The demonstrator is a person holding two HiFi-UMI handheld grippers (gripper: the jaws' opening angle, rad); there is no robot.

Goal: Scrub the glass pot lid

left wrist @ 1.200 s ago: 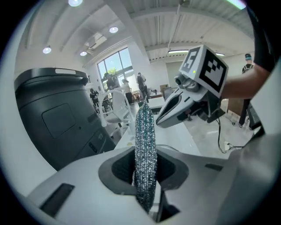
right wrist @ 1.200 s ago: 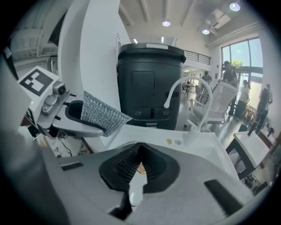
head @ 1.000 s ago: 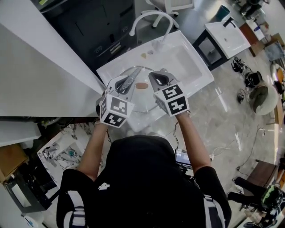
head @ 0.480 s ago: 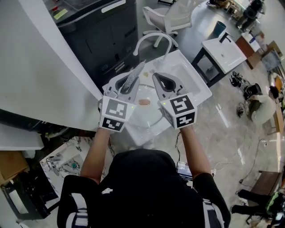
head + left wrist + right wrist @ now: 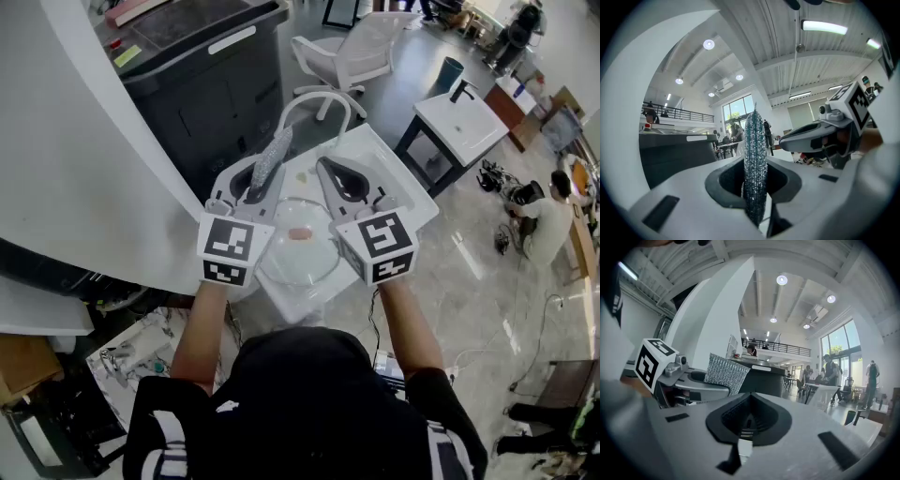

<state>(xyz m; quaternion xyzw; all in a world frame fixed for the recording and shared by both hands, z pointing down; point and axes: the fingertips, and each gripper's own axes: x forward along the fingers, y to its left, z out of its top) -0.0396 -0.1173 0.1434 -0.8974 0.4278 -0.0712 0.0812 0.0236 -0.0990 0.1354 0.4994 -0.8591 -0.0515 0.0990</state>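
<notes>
Pinching one glittery scrub pad [image 5: 755, 168] edge-on in the left gripper [image 5: 255, 187]. Pressed together on nothing at the right gripper [image 5: 342, 178]. Spotted from the head view only: one glass pot lid [image 5: 300, 255], lying in the white sink [image 5: 398, 183] and showing between the two grippers. Nothing but hall and ceiling from both gripper views. Counting: two grippers, one pad, one lid.

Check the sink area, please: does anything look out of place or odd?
Nothing looks spilled or broken. Only this: the glass lid lies flat on the sink, while the left gripper holds the scrub pad level, aimed away from it.
</notes>
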